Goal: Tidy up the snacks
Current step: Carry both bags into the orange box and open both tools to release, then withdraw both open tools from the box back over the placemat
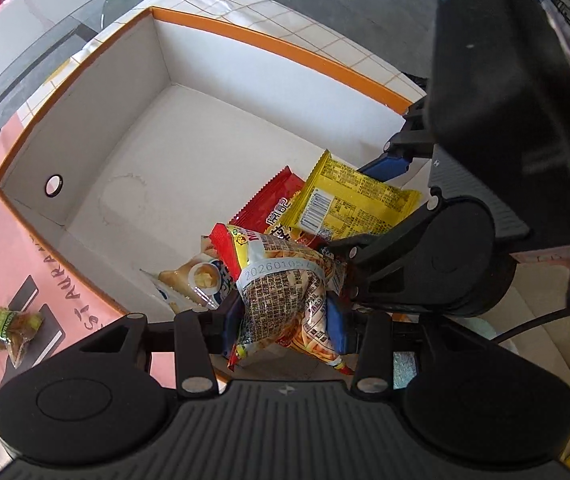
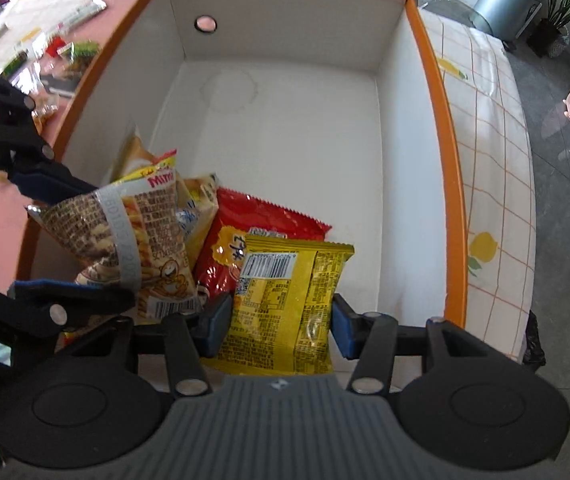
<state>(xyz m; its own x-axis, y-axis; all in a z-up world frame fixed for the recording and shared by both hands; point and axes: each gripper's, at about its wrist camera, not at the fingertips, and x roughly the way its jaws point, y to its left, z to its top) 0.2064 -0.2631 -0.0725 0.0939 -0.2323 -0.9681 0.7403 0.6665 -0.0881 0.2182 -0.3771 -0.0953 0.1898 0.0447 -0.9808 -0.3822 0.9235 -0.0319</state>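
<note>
Both grippers point down into a white box with an orange rim point(image 1: 269, 42) point(image 2: 439, 128). My left gripper point(image 1: 283, 320) is shut on a clear bag of yellow snack sticks point(image 1: 285, 292) point(image 2: 137, 236), held over the box's near corner. My right gripper point(image 2: 277, 326) is shut on a yellow packet point(image 2: 285, 304) point(image 1: 349, 204) beside it. On the box floor under them lie a red packet point(image 1: 269, 200) point(image 2: 257, 220) and a pale packet showing a bowl point(image 1: 197, 280) point(image 2: 201, 196). The right gripper's black body point(image 1: 505, 80) fills the upper right of the left wrist view.
The box sits on a pink mat point(image 1: 5, 248) and a checked white cloth point(image 2: 493, 152). More snack packets lie on the mat outside the box point(image 1: 13, 332) point(image 2: 73, 50). Most of the box floor point(image 2: 297, 128) is bare. A grey bin point(image 2: 505, 0) stands on the floor beyond.
</note>
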